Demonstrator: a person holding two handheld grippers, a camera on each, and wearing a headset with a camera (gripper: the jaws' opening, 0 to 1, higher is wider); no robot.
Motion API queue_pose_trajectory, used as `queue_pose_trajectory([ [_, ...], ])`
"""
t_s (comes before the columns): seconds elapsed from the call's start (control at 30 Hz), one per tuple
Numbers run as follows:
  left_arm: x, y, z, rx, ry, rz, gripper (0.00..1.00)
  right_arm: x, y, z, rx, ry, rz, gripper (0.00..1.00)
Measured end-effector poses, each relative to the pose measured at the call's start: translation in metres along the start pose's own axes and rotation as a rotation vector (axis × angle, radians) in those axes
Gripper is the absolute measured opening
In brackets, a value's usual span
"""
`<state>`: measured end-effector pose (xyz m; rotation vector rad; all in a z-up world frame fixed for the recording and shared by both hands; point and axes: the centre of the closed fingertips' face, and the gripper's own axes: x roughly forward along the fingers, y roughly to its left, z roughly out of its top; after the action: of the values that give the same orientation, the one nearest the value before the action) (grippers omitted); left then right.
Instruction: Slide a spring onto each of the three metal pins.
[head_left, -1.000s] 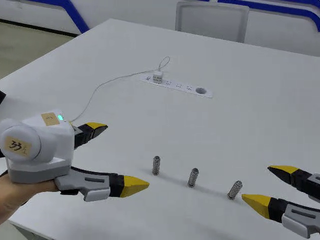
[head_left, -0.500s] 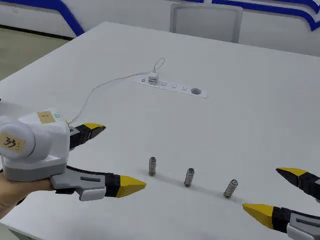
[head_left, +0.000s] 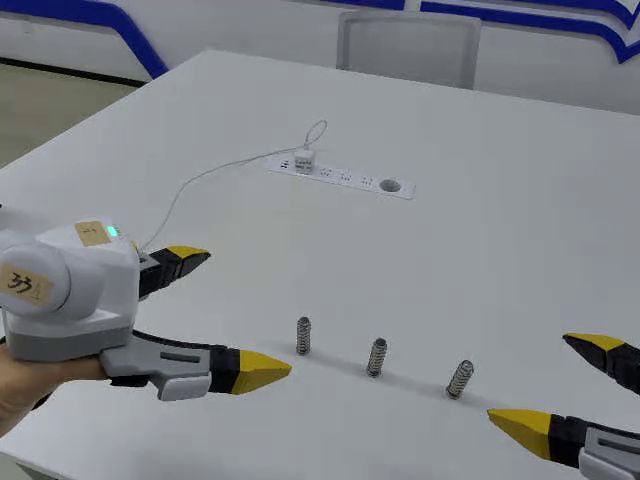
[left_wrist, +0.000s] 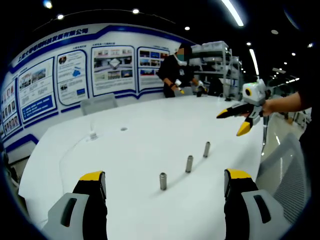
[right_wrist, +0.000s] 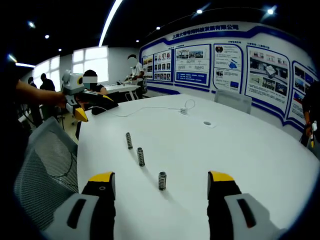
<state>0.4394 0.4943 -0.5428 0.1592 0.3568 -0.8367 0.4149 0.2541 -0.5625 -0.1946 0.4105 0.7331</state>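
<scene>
On my head view the left gripper (head_left: 228, 312) sits at the lower left of the frame, held in a hand (head_left: 30, 390). Its jaws are wide apart with nothing between them, and the yellow tips point toward the centre. The right gripper (head_left: 552, 385) comes in from the lower right corner, jaws likewise spread and empty, tips aimed back to the left.

Between the two, on the white surface (head_left: 500, 200), three springs stand upright in a slanting row: the left spring (head_left: 303, 336), the middle spring (head_left: 377, 357) and the right spring (head_left: 459, 379), each apart from its neighbour. The left one is near the lower tip of the left gripper, and the right one is near the lower tip of the right gripper — neither gripper touches any of them. Whether a pin runs up inside each coil I cannot tell.

In the left gripper view the row runs from the frame's centre up toward the right, between my jaws, and the right gripper hangs above the surface at the right of the frame. The right gripper view has the row running from centre up to the left — the coils plain to see — with the left gripper in the upper left.

Farther up the head view a white power strip (head_left: 345, 178) lies flat on the surface, with a thin cable (head_left: 195, 180) curving off from it to the left. A grey chair (head_left: 405, 45) stands at the far edge, at the top of the frame.
</scene>
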Motion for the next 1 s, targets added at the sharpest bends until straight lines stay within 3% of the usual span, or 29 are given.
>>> queue_pose_trajectory([
  [0.4,-0.0002,0.0001,-0.0009,-0.006,0.001,0.0,1.0,0.0016,0.0025,-0.0003,-0.011,0.008,0.009,0.81],
  [1.0,-0.0002,-0.0009,-0.0031,-0.006,0.009,-0.002,1.0,0.0006,-0.0008,-0.002,0.022,0.007,-0.006,0.79],
])
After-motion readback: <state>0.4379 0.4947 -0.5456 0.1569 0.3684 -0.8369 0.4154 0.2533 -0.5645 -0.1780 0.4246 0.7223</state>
